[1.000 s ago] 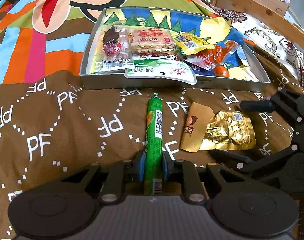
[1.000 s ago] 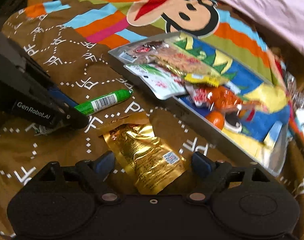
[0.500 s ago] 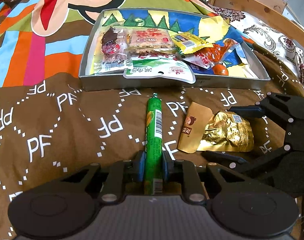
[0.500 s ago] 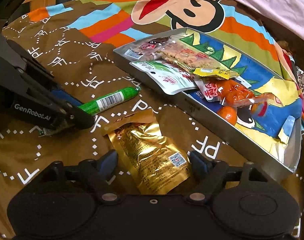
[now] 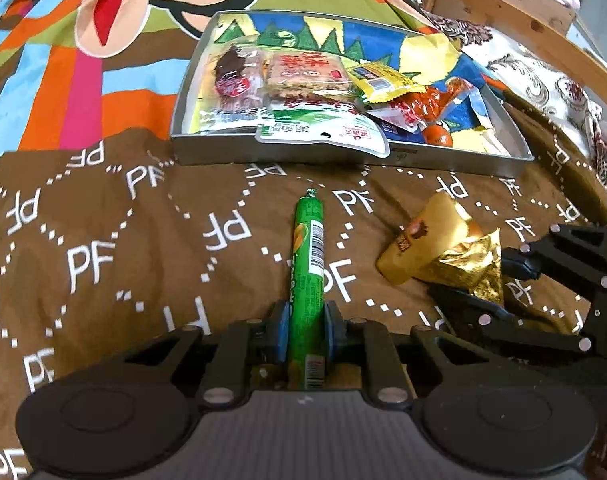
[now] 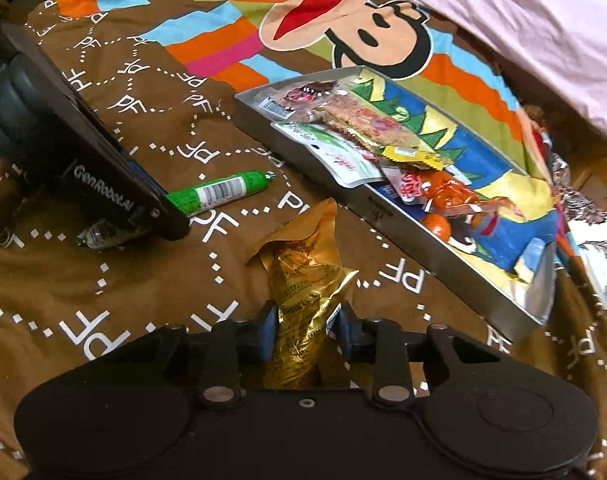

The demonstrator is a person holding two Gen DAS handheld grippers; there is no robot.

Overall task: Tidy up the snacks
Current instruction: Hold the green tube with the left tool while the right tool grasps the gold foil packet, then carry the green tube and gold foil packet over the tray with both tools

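Tray (image 5: 287, 154) at upper frame holds most snacks; left gripper (image 5: 303, 330) pinches green stick (image 5: 307, 256), right gripper (image 6: 303, 326), jaws just closed, pinches gold packet (image 6: 303, 280), both unboxed.

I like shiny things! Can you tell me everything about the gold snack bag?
The gold snack bag is a crinkly, shiny foil packet with small dark print and a matte tan top bearing a little brown picture. It lies on the brown blanket, outside the tray, to the right of the green sausage stick. The right gripper has just been closing on it; its blue pads now pinch its lower end, bunching the foil.
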